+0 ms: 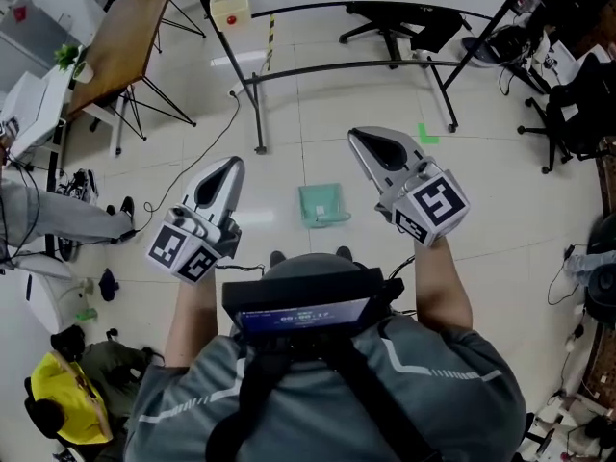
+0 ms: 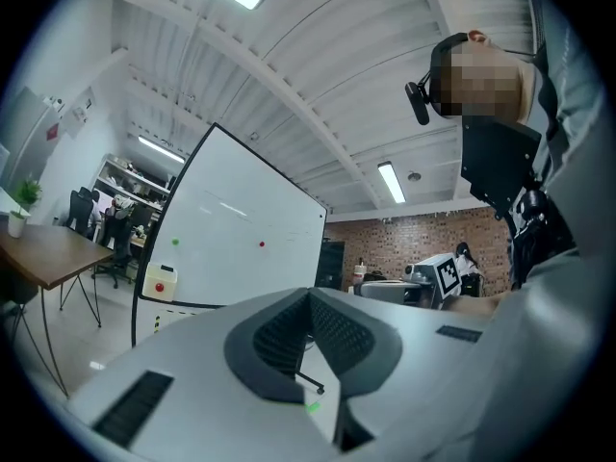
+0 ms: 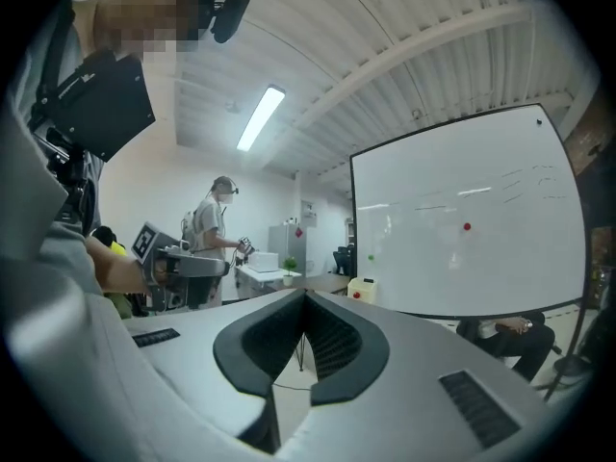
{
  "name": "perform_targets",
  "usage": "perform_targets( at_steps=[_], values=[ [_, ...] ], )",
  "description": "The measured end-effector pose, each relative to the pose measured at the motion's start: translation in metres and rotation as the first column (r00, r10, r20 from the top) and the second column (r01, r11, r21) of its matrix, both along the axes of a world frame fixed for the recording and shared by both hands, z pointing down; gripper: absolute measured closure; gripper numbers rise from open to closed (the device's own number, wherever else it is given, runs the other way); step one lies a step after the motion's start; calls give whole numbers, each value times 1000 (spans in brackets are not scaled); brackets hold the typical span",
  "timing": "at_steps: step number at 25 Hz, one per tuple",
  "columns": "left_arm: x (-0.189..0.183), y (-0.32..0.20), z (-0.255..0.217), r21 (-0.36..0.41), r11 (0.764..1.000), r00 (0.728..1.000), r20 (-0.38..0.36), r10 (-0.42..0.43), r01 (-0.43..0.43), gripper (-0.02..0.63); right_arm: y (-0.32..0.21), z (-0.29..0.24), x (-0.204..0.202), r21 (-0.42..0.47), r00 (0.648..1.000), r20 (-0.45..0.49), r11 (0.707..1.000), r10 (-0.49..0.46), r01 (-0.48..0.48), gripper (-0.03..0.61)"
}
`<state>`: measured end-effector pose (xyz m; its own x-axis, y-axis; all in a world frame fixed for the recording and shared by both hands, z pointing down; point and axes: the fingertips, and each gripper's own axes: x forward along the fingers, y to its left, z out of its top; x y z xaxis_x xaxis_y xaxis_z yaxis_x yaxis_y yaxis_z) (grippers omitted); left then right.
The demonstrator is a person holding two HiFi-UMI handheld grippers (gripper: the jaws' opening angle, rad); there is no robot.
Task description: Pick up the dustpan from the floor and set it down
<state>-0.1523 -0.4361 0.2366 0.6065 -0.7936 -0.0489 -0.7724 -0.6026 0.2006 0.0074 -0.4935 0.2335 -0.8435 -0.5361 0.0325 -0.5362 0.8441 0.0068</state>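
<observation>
A pale green dustpan [image 1: 322, 205] lies flat on the tiled floor, between and below both raised grippers in the head view. My left gripper [image 1: 231, 166] is held level at the left, well above the floor, its jaws shut with nothing between them. At the right, my right gripper [image 1: 358, 141] is also held level, shut and empty. In the left gripper view the left gripper [image 2: 310, 296] has its ribbed pads meeting at the tip. The right gripper view shows the right gripper [image 3: 306, 296] with pads closed together. Neither gripper view shows the dustpan.
A whiteboard stand's black curved base [image 1: 385, 64] spans the floor ahead, with a cream box [image 1: 230, 9] on it. A wooden table [image 1: 123, 38] stands at the left, an office chair [image 1: 404, 22] beyond, another chair [image 1: 577, 99] at the right. Cables [image 1: 168, 200] trail on the floor left.
</observation>
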Motion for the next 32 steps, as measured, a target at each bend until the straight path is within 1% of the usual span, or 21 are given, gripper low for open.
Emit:
perform_targets(
  at_steps=[4,6,8,11,14,18,20,22,25,27,29,31,32],
  values=[
    [25,12,-12,7,1000,1000,-7,-26,26,588,-4,-5,36,-27,1000,27,1000,12,-11,566],
    [35,17,-10,-7,998,998,0,-66,66,588,-8,-7,55,-29,999,32,1000,5,-4,566],
    [41,22,-5,-34,992,992,29,-123,124,588,-11,-7,69,-35,999,41,999,-17,18,566],
    [36,39,-5,-47,983,983,57,-172,175,588,-4,-8,66,-28,998,41,998,-50,51,566],
    [19,77,-13,-25,981,979,66,-193,195,588,29,-12,49,-14,997,40,998,-61,62,566],
    [1,141,-24,23,978,976,57,-208,207,588,95,-17,33,1,998,29,998,-55,55,566],
    [-16,189,-25,46,979,978,54,-203,201,588,141,-15,16,3,999,13,999,-48,48,566],
    [-52,248,-19,55,980,980,33,-195,193,588,197,-12,-16,2,1000,2,1000,-31,31,566],
    [-114,338,7,60,985,987,5,-163,162,588,281,0,-64,16,998,-45,999,36,-35,566],
    [-147,391,26,41,989,990,-5,-140,140,588,335,8,-88,21,993,-75,996,86,-85,566],
    [-181,436,34,20,993,993,-13,-119,119,588,386,5,-115,13,990,-75,993,119,-119,566],
    [-205,472,30,10,995,994,-36,-104,104,588,430,-8,-135,16,986,-85,990,143,-142,566],
    [-208,488,25,9,996,994,-49,-93,94,588,451,-16,-138,23,984,-92,988,154,-153,566]
  ],
)
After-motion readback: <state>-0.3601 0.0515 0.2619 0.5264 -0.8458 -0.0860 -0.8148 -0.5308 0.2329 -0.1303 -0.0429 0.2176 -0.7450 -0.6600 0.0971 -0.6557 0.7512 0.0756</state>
